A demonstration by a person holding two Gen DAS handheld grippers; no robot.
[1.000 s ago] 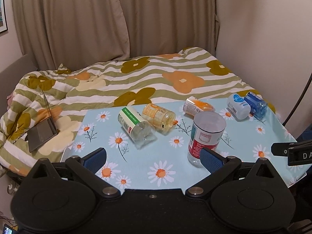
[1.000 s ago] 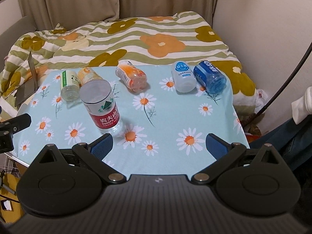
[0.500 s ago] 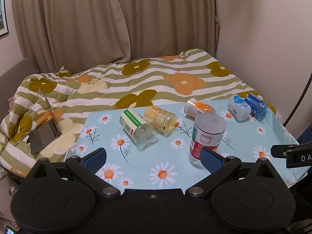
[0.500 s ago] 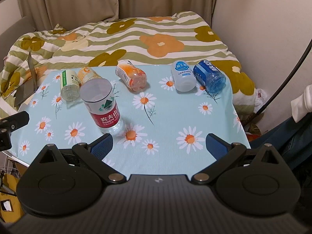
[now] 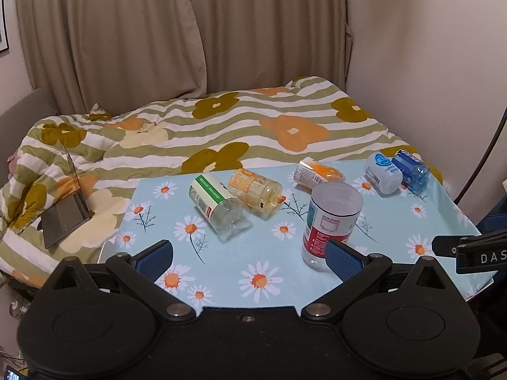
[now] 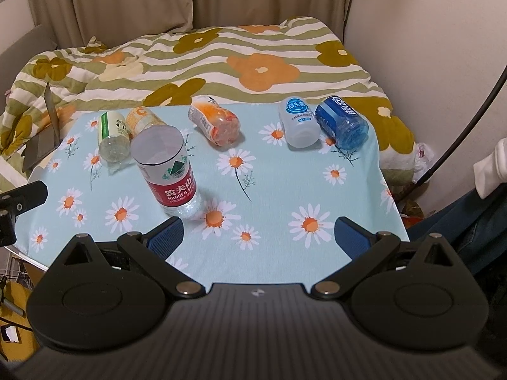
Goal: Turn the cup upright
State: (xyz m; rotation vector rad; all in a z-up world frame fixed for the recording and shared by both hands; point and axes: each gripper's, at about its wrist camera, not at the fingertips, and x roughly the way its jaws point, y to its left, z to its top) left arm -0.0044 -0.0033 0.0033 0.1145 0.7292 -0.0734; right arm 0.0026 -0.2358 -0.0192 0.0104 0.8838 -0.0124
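Note:
Several cut-bottle cups are on a daisy-print table (image 5: 221, 272) (image 6: 279, 196). A red-label cup (image 5: 331, 221) (image 6: 169, 171) stands upright with its open end up. A green-label cup (image 5: 217, 205) (image 6: 112, 136), a yellow cup (image 5: 256, 191) (image 6: 142, 120), an orange cup (image 5: 318, 172) (image 6: 214, 123), a white cup (image 5: 381, 172) (image 6: 299, 123) and a blue cup (image 5: 412, 169) (image 6: 343, 122) lie on their sides. My left gripper (image 5: 248, 258) is open and empty at the near edge, its right finger beside the red-label cup. My right gripper (image 6: 258, 237) is open and empty over the near edge.
A bed with a flower-striped duvet (image 5: 221, 126) lies behind the table. A laptop (image 5: 66, 209) sits on it at left. Curtains and a wall stand behind. A dark cable (image 6: 469, 120) hangs at right. The right gripper's side (image 5: 475, 250) shows at the table's right edge.
Both grippers have drawn back and up a little from the table. Both stay open. The cups have not moved.

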